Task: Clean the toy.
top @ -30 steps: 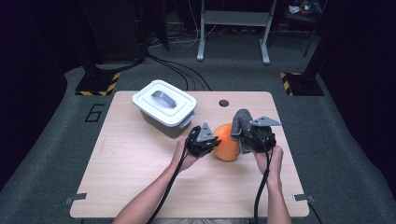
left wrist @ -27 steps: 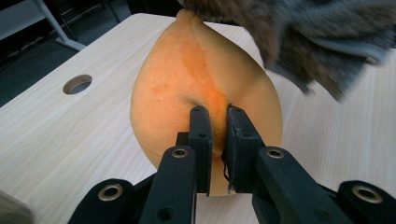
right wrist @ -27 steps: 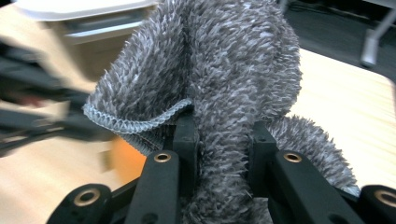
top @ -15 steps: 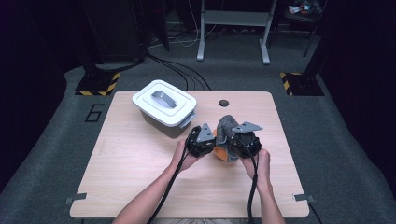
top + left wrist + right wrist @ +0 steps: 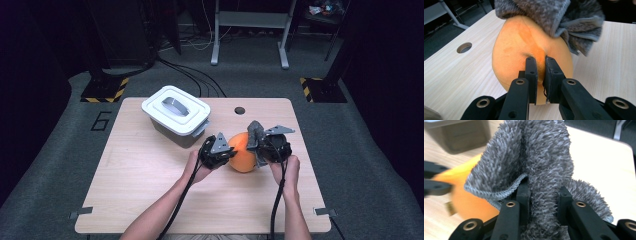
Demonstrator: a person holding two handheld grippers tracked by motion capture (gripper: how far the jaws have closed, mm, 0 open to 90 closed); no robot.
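White lidded plastic box (image 5: 176,114) is sitting on the light wooden table (image 5: 140,175), well left of both grippers. Left gripper (image 5: 539,65) is pinching a fold of the round orange plush ball (image 5: 243,152); jaws nearly together, ball skin caught between the fingers (image 5: 531,75). The ball is lying just ahead of those fingers, between both grippers. Right gripper (image 5: 544,192) is clamping the fuzzy grey microfibre cloth (image 5: 541,157), which is bunching above its fingers and touching the ball's top.
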